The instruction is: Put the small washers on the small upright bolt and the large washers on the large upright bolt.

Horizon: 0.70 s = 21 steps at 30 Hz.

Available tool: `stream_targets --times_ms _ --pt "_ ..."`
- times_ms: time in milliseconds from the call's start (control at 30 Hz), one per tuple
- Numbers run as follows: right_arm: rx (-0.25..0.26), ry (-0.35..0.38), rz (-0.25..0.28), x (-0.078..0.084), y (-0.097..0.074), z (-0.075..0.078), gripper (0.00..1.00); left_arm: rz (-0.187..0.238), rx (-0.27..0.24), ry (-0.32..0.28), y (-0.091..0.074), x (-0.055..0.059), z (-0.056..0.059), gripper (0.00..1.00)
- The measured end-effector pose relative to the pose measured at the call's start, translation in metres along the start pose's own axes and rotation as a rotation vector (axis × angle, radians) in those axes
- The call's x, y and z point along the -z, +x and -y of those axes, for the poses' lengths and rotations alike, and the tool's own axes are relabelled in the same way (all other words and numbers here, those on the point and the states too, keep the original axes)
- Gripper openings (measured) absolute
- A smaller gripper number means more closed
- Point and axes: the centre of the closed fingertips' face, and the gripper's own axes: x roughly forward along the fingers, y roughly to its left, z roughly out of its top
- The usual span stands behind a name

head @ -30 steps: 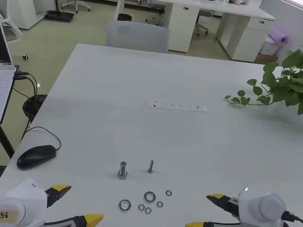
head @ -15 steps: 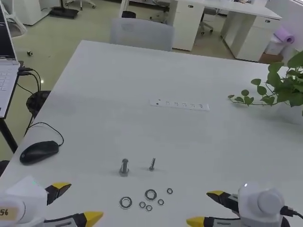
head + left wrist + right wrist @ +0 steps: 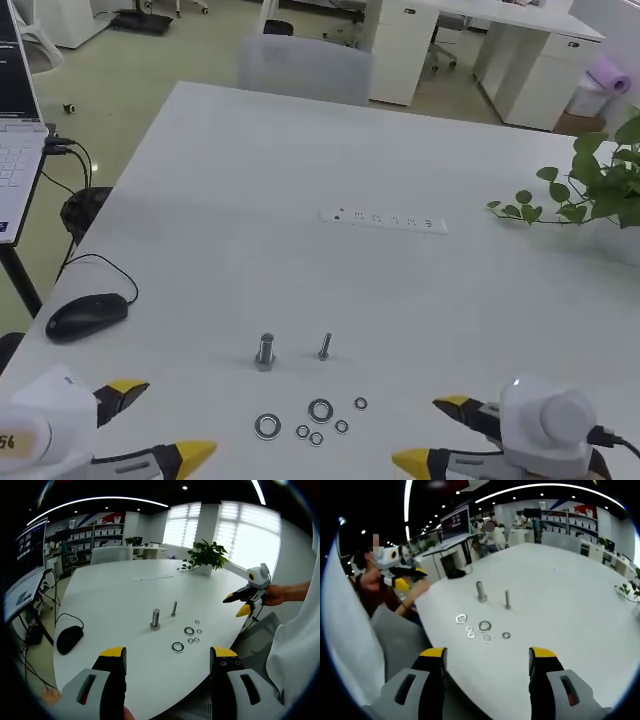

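Though empty, both grippers (image 3: 168, 652) (image 3: 487, 652) agape.

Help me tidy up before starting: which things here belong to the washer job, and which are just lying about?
Job: large bolt, small bolt, two large washers, four small washers, left gripper, right gripper.
Lying about: mouse, power strip, plant, laptop.

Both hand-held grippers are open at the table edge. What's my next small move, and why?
Probably ease the right hand-held gripper forward and down to the small washer nearest it. Its jaws stand open and empty, the washers all lie loose on the table, and the small upright bolt just beyond looks bare.
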Motion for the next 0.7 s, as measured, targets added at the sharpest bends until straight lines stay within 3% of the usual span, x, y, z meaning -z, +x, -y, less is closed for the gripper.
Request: stream_targets --times_ms 400,700 --pt "-0.001 -0.007 -0.016 0.001 0.002 0.005 0.67 0.000 -0.003 0.000 -0.001 -0.001 -0.001 0.67" --pt "-0.016 -0.065 -0.091 0.000 0.017 0.017 0.61 -0.005 -0.007 -0.004 -0.003 0.002 0.000 0.67"
